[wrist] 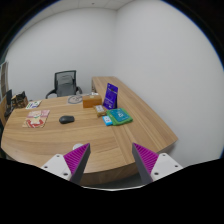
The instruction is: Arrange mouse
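1. Claw (111, 160) first: its two fingers are spread wide apart and hold nothing. The purple pads (78, 157) on the inside of the fingers face each other across a big gap.
2. It hangs above the near edge of a long, curved wooden table (60, 140).
3. The mouse (66, 119) is a small dark thing lying on the table. It is well ahead of the fingers and off to the left of them, far from being between them.
4. I cannot tell which way the mouse's long side points. It is too small to see.
5. I think the next move is to go forward and to the left, then down over the mouse.
6. The bare wood between the fingers and the mouse has nothing on it, so nothing looks to be in the way.
7. A red and white book (36, 119) lies left of the mouse, near it but not touching.
8. To the right are a green book (119, 116) lying flat and a purple box (110, 96) standing up behind it. Both are well apart from the mouse.
9. A black chair (65, 83) stands behind the table by the wall.
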`<state>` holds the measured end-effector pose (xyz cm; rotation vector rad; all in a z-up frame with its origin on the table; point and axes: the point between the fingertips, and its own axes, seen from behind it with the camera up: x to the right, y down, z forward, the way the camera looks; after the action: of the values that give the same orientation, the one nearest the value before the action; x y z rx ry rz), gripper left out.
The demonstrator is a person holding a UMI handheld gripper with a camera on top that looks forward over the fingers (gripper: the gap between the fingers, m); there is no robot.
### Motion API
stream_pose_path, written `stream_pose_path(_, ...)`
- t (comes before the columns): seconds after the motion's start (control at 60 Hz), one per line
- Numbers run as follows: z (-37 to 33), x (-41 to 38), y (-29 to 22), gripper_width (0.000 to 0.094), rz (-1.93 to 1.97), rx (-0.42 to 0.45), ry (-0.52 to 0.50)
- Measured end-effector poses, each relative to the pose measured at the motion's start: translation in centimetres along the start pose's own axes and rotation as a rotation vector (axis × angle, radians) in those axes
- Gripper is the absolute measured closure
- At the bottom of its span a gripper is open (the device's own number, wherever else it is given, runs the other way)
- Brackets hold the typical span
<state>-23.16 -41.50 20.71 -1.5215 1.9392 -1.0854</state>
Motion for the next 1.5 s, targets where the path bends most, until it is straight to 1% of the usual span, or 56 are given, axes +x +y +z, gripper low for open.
stream_pose_path(0.217, 1.0, -3.6, -0.1, 0.0071, -0.005, -0.001, -0.05)
stream_pose_path(0.717, 1.9, -15.4, 0.5, 0.007, -0.057, -0.007, -0.202)
stream_pose_path(0.917, 3.4, -19.1, 0.7, 0.007, -0.057, -0.019, -0.227)
stream_pose_path(1.283, 11.1, -26.2, 0.7, 0.007, -0.063, -0.033, -0.263)
stream_pose_path(1.5, 17.1, -29.5, -0.3, 0.0068, -0.093, -0.007, -0.252)
